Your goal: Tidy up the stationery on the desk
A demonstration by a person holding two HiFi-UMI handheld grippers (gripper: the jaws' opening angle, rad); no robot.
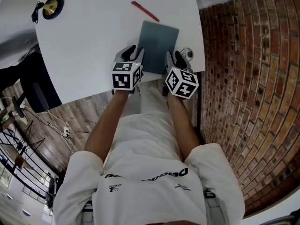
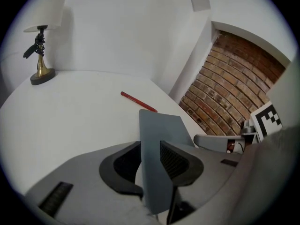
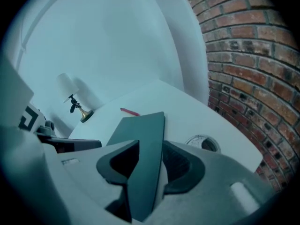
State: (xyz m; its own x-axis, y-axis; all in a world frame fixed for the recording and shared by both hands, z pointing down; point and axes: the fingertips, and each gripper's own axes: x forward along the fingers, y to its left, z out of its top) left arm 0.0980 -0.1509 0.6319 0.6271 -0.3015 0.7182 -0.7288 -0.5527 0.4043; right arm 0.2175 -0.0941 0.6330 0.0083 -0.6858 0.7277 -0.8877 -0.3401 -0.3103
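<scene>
Head view is showing a white tabletop standing beside a brick wall over a wood-plank floor, with a brass-based lamp sitting at its upper-left corner. A grey notebook is lying toward the tabletop's right side, and a red pen is lying just above it. The left tool and right tool are straddling its lower corners, jaws standing apart, not clamping.

1. The white desk is brightly and evenly lit.
2. Around the desk, both gripper views bend strongly, with black corners.
3. The right gripper view looks bluish; the desk is sharp there.
</scene>
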